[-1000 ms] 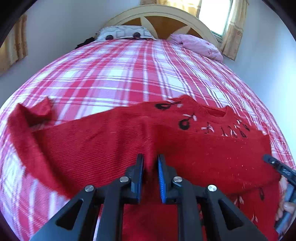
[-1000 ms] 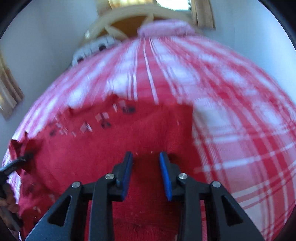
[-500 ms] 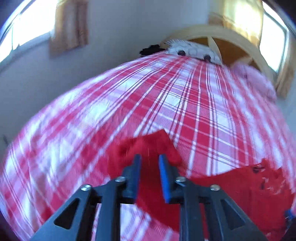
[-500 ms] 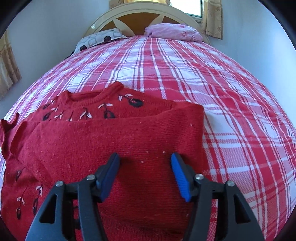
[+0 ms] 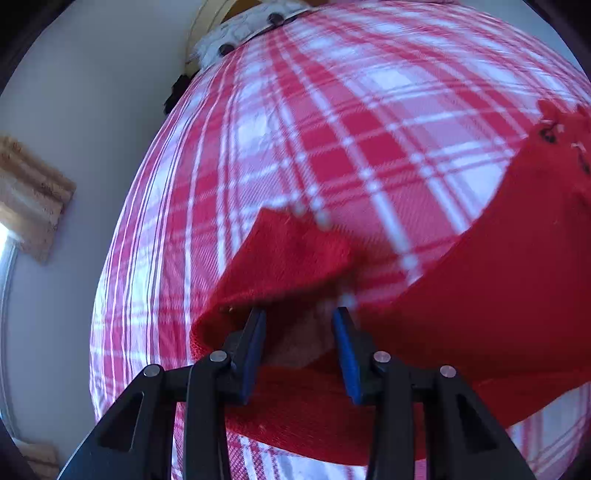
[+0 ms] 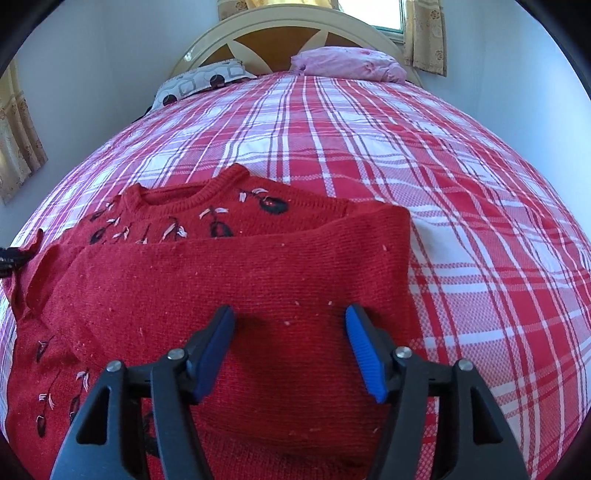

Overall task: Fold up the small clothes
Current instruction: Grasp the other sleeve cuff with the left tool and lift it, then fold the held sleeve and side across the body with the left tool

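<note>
A small red knitted sweater (image 6: 229, 280) with black and white embroidery lies on the plaid bed, one sleeve folded flat across its chest. My right gripper (image 6: 290, 328) is open and empty just above the folded sleeve. In the left wrist view the other sleeve (image 5: 295, 254) lies out to the left of the sweater's body (image 5: 509, 280), its cuff end curled over. My left gripper (image 5: 298, 325) is open, its jaws astride the sleeve where it bends, low against the cloth.
The red and white plaid bedspread (image 6: 369, 140) covers the whole bed. A patterned pillow (image 6: 199, 83) and a pink pillow (image 6: 347, 62) lie at the headboard (image 6: 295, 33). Walls stand close on both sides. The bed's left edge (image 5: 107, 295) is near the sleeve.
My left gripper swung left from the sweater's body to the loose sleeve and opened. My right gripper opened wide and let go of the sleeve folded across the chest.
</note>
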